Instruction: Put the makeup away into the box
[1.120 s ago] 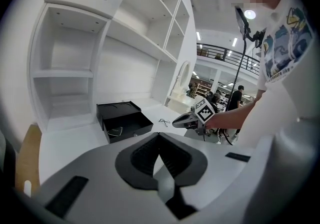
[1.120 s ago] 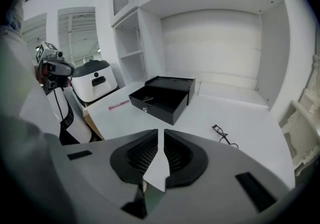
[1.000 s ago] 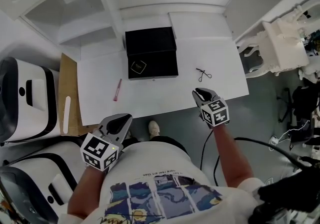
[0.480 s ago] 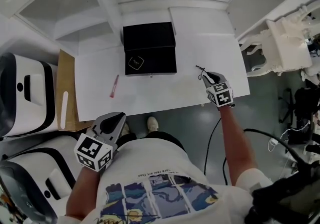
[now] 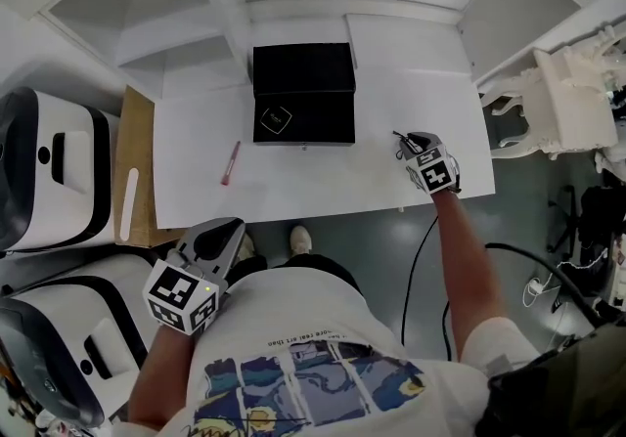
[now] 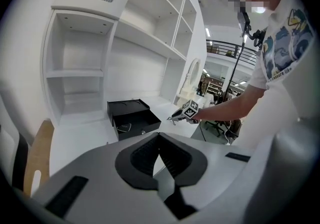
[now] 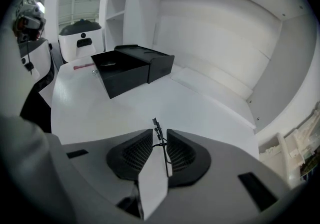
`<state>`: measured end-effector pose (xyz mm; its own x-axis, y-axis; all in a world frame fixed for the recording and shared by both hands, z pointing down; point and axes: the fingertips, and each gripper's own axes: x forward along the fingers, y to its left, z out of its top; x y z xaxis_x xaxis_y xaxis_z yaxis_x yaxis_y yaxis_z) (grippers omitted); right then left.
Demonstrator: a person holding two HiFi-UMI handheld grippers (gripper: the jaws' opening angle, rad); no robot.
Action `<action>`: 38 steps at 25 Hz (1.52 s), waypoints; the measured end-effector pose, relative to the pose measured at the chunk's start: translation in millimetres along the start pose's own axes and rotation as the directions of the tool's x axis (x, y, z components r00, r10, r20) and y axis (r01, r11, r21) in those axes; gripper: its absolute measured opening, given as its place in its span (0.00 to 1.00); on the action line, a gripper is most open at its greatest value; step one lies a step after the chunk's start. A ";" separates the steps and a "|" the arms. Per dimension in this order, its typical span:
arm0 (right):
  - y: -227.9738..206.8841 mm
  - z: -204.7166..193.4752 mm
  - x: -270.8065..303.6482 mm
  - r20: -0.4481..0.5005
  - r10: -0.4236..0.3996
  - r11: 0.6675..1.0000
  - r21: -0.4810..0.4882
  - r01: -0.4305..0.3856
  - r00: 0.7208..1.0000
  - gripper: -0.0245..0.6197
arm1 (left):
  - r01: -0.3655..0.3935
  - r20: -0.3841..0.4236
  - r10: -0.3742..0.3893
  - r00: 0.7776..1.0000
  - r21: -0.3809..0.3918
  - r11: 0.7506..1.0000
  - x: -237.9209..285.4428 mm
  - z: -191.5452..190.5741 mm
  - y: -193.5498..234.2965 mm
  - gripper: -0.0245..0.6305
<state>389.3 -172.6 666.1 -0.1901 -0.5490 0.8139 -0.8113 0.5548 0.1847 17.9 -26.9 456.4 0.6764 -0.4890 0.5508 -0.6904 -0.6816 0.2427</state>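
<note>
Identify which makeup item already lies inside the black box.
The small square compact; the pink stick and the eyelash curler are on the table, outside it.

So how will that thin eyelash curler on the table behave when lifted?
Probably light: the eyelash curler is thin wire-like bars. Lying flat on the smooth white table, it may skid when nudged. Its narrowness likely lets it swivel in a grip.

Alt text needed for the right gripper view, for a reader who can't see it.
The right gripper, whose jaws have just been opening, straddles a thin black eyelash curler lying on the white table, with the pads not pressing it. Behind, to the left, stands the open black box, with a pink makeup stick beyond it.
</note>
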 end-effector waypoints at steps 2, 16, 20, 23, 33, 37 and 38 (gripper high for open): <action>4.1 2.2 2.0 -0.011 0.011 1.000 -0.018 -0.011 1.000 0.20 | -0.005 -0.002 0.005 1.000 0.000 1.000 -1.7 -1.2 0.7 0.06; 7.8 -0.3 0.9 -0.034 0.003 1.000 -0.024 -0.004 0.999 0.09 | -0.003 0.001 0.003 1.000 0.003 1.000 -4.7 -1.4 3.0 0.06; 7.5 1.9 -9.3 -0.028 -0.006 1.000 -0.008 0.006 1.000 0.09 | 0.012 0.006 -0.012 1.000 0.003 1.000 -3.6 -1.4 4.1 0.06; 3.1 6.1 -18.8 -0.013 -0.024 1.000 -0.014 0.023 1.000 0.09 | 0.025 0.014 -0.025 1.000 0.004 1.000 -2.1 0.1 4.9 0.06; 26.1 63.8 -64.7 0.060 -0.017 0.998 -0.052 0.020 0.998 0.09 | 0.068 0.037 -0.068 0.997 0.007 0.998 -2.7 1.4 11.2 0.06; 45.6 101.2 -74.1 0.093 0.006 0.996 -0.092 0.003 0.996 0.09 | 0.078 0.050 -0.078 0.996 0.004 0.997 -7.0 0.6 16.1 0.06; 51.8 110.1 -74.6 0.097 0.013 0.995 -0.102 -0.003 0.995 0.09 | 0.078 0.052 -0.078 0.996 0.004 0.997 -9.3 0.5 18.0 0.06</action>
<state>300.5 -171.7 554.2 -0.2539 -0.5998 0.7588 -0.7501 0.6174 0.2370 -0.6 -34.9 455.3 0.7409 -0.4617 0.4877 -0.6341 -0.7202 0.2815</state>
